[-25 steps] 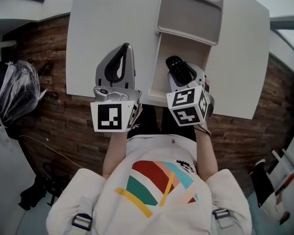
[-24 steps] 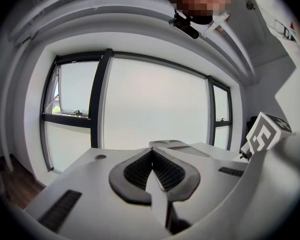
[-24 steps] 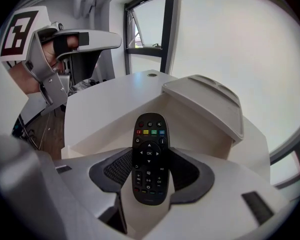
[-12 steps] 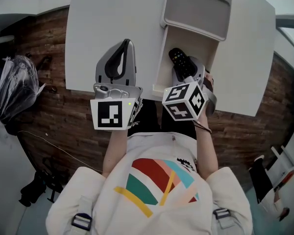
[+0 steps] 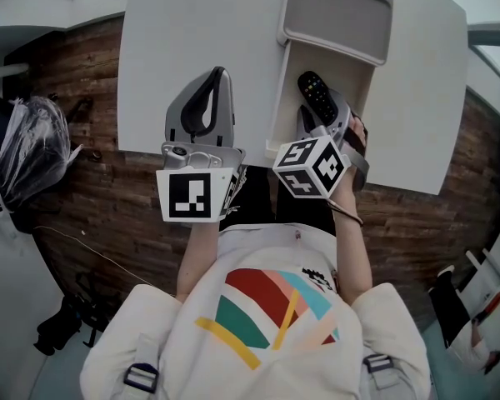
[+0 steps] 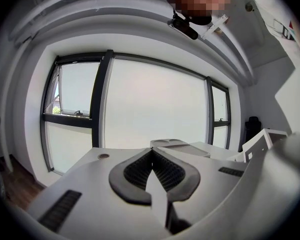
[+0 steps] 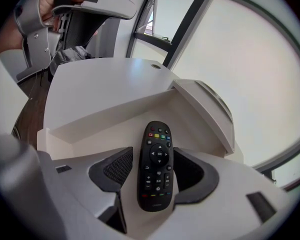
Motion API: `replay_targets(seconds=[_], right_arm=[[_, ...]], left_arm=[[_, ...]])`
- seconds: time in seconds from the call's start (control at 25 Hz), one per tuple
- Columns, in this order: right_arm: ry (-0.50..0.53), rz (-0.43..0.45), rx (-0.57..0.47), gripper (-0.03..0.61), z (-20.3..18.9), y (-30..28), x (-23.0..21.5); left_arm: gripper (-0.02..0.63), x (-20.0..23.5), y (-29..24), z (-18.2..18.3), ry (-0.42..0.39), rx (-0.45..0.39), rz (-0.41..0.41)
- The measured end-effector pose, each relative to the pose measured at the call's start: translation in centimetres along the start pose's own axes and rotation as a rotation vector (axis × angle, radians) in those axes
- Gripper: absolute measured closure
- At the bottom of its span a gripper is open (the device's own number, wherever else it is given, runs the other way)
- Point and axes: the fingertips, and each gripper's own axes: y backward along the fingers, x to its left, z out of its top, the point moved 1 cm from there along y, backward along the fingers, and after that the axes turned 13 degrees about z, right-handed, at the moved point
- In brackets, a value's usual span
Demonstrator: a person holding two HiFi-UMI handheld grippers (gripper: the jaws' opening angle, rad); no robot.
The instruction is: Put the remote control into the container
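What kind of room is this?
Probably an office or workroom, though I can't be sure: it has a plain white table, big windows along one wall, and a brown wood-look floor.

White tabletop [image 5: 192, 40] up top, a small round grommet [image 6: 103, 156] set into it. Brown plank floor [image 5: 92, 198] around it, with a dark shiny bag [image 5: 33, 152] at the left edge. White shirt [image 5: 267, 315] with coloured stripes nearest the camera. Big window [image 6: 150, 109] beyond the tabletop.
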Motion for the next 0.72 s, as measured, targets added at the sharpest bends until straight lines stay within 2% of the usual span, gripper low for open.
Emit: replay_targets(seconds=[0.2, 0.32, 0.56, 0.72], right_arm=[[0.012, -0.013, 0.003, 0.344, 0.1, -0.1, -0.2], [-0.030, -0.004, -0.022, 0.344, 0.2, 0.1, -0.5], [-0.123, -0.031, -0.153, 0.345, 2.1, 3.4, -2.0], [-0.267, 0.051, -0.346, 0.345, 4.3, 8.2, -3.6]], left_arm=[[0.606, 0.2, 0.6, 0.5, -0.007, -0.012, 0.005], [0.606, 0.3, 1.0, 0.9, -0.013, -0.022, 0.009], [0.606, 0.9, 0.9, 2.8, -0.003, -0.062, 0.011], [0.606, -0.1, 0.8, 5.6, 0.004, -0.118, -0.005]])
